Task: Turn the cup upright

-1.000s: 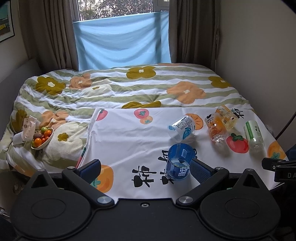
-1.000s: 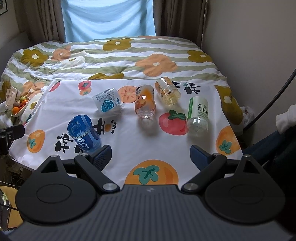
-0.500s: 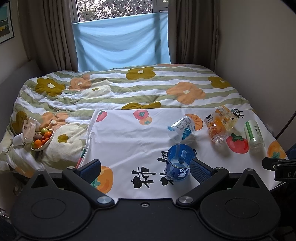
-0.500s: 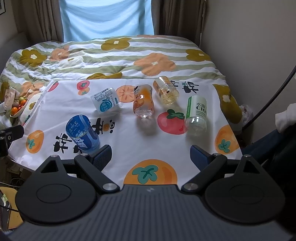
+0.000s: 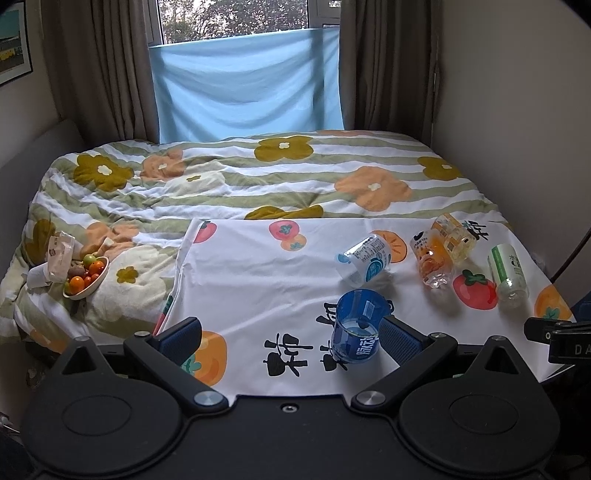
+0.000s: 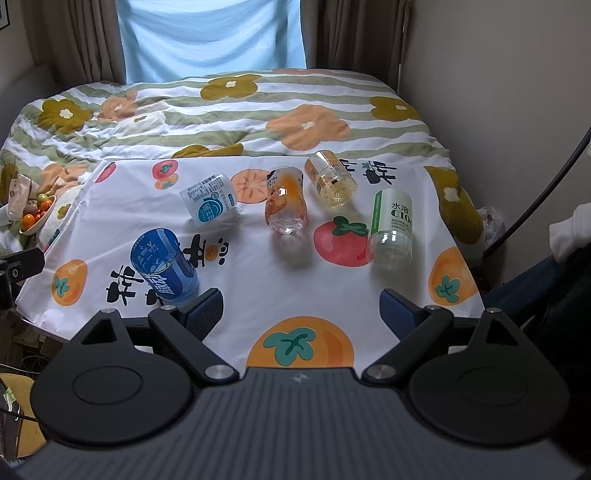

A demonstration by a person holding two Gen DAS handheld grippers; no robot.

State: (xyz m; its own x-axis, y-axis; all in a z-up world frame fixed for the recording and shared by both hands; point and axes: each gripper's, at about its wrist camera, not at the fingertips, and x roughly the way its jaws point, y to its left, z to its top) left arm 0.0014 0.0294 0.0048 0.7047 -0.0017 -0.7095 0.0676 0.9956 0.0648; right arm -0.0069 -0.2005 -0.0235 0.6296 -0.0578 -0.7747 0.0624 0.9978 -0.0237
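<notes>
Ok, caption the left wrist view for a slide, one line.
Open left tongs frame a blue cup standing on the fruit-print cloth, four cups lying tipped beyond.

Ahead of the tongs, a bed [image 5: 258, 177] was covered by a flowered quilt. Beyond it, a window [image 5: 236, 18] was half screened by a blue sheet [image 5: 247, 81] and flanked by brown curtains [image 5: 99, 66]. A plain wall [image 5: 517, 110] was seen rightward.

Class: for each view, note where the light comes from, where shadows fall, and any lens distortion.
Left wrist view: daylight enters above the blue sheet; fisheye bends the curtains and darkens corners. Right wrist view: soft shadows lie beside the orange cup and green-label cup; a glare spot marks the orange cup.
</notes>
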